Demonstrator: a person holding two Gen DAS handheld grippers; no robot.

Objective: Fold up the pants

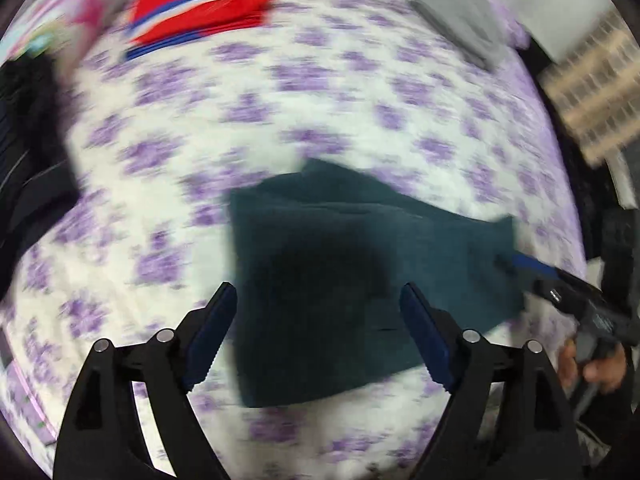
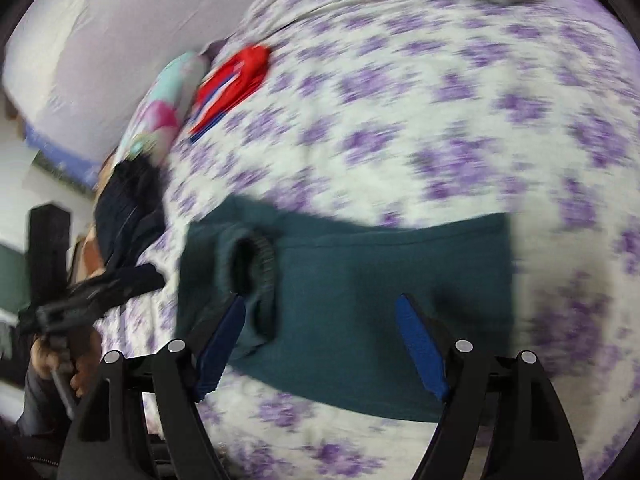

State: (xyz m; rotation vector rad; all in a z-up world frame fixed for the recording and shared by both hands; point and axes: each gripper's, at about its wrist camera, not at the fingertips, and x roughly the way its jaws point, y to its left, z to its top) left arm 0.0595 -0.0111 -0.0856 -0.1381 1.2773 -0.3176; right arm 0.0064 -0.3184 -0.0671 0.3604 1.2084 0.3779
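- Left wrist view: left gripper spread wide, nothing between the pads; it hangs above the pants.
- Pants: dark teal, folded into a compact block, lying flat on the bedsheet, white with purple flowers.
- Right wrist view: right gripper also spread, pads clear of the cloth, pants right below; ribbed waistband opening shows near the left pad.
- Same gripper seen from the left wrist, at the right edge of the pants, a hand on its grip.
- Farther off: red folded garment with blue and white stripes, grey folded cloth, dark clothing at the left edge.
- Both views motion-blurred; no writing legible, no containers seen.
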